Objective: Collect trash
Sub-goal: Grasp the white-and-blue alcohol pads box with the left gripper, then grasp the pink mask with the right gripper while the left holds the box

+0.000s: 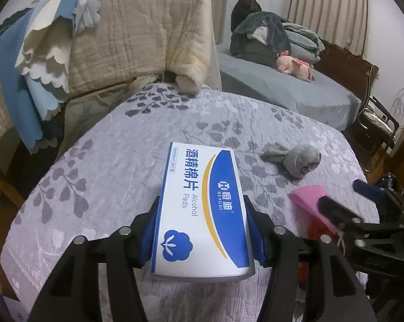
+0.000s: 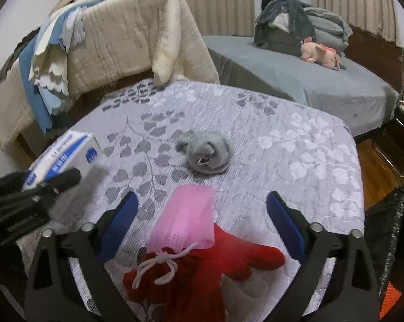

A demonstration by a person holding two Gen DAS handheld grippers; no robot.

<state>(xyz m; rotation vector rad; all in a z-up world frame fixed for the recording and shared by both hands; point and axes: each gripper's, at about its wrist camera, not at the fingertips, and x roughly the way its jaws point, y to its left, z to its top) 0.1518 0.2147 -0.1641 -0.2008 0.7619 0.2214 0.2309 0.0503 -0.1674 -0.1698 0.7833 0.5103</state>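
**A:** What does your left wrist view give you?

**B:** My left gripper has its blue pads closed against both long sides of the white-and-blue cardboard box of alcohol pads, which I judge is lifted just off the grey leaf-patterned quilt. Beyond it a rolled grey sock lies on the quilt, and to the right I see the pink mesh pouch.

**A:** And the right wrist view?

**B:** My right gripper stands wide open and holds nothing. It hovers with the pink mesh pouch and the red knitted glove between its fingers, touching neither.

**A:** How far along are we?

**B:** Early, I'd say. The box is in hand but not yet binned; pouch, glove and sock all remain on the quilt.

**A:** Any container?

**B:** A black plastic bag at the right edge, likely the trash bag. I can't see what's inside.
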